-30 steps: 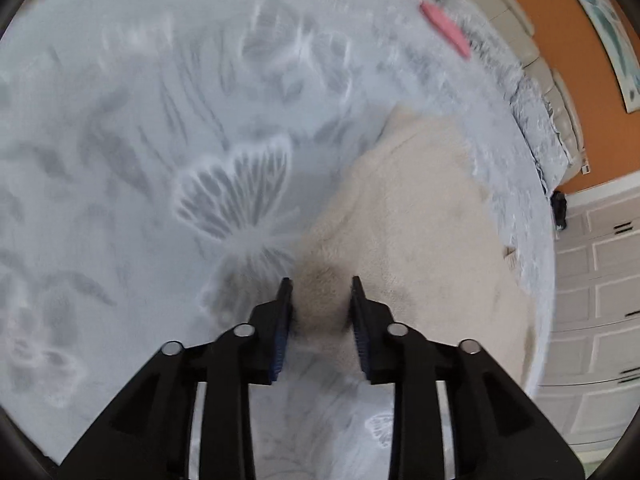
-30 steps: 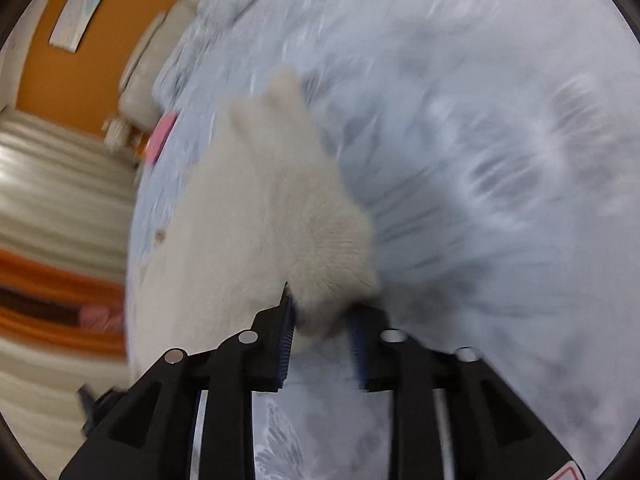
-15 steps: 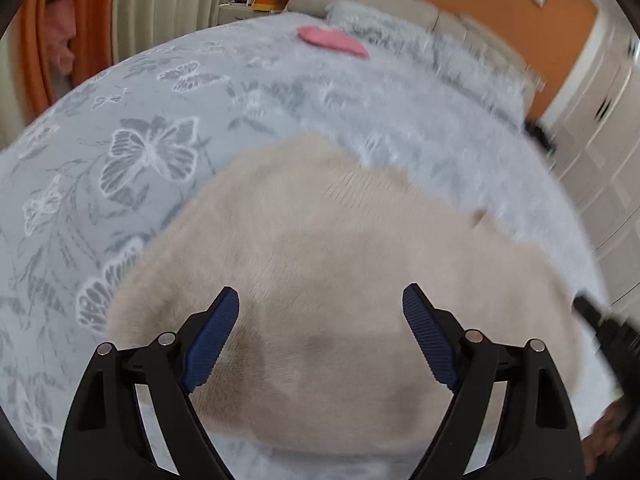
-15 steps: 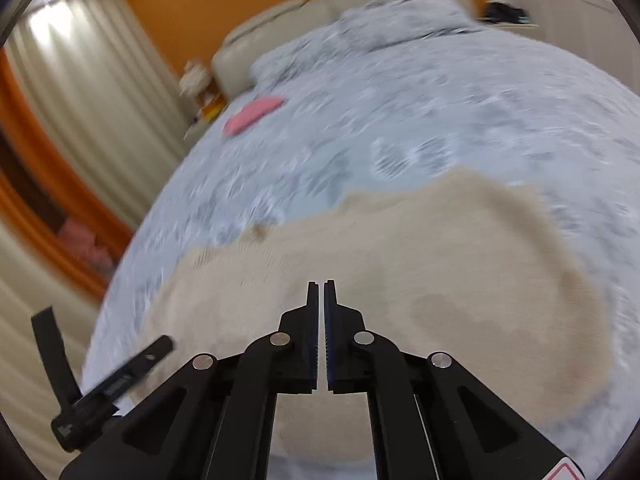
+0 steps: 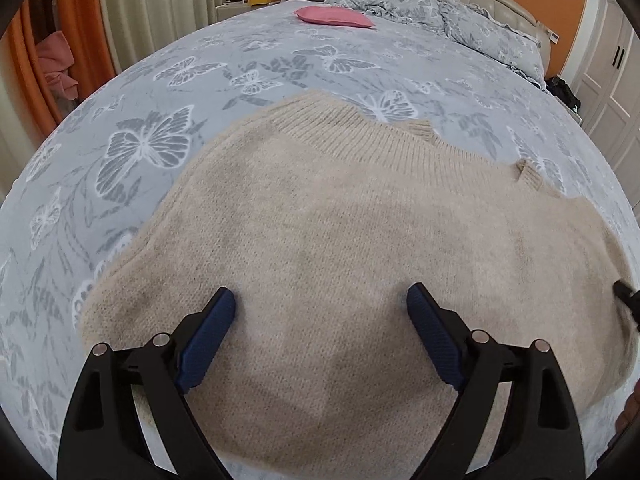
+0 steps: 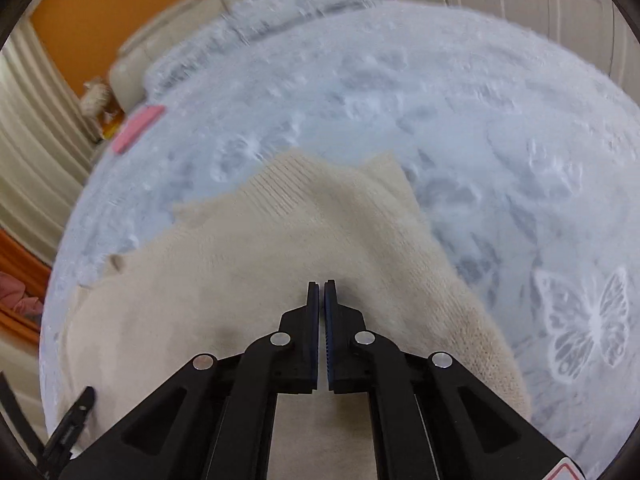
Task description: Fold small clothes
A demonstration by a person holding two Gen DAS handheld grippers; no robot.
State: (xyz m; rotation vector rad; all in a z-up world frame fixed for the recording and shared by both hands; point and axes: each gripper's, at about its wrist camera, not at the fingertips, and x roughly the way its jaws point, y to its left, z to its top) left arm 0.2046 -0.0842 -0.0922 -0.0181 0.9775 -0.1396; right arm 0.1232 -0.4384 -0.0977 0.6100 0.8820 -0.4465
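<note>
On bedspread [image 5: 168, 92]: beige sweater [image 5: 340, 240]; pink pillow [image 5: 334, 16] beyond; left gripper [image 5: 320, 304] fingers spread, right gripper [image 6: 321, 292] fingers pressed together

Soft, even indoor light fills both views, bright enough to show knit texture without glare. In the left wrist view the fuzzy beige knitted sweater [image 5: 360, 240] is sharp, with a faint grey shadow just ahead of the left hand-held gripper [image 5: 320, 308]. The right wrist view is motion-blurred: the grey butterfly-print bedspread [image 6: 400, 100] ahead of the right hand-held gripper [image 6: 321, 292] smears. Fisheye distortion bends both views' edges into black corners.
</note>
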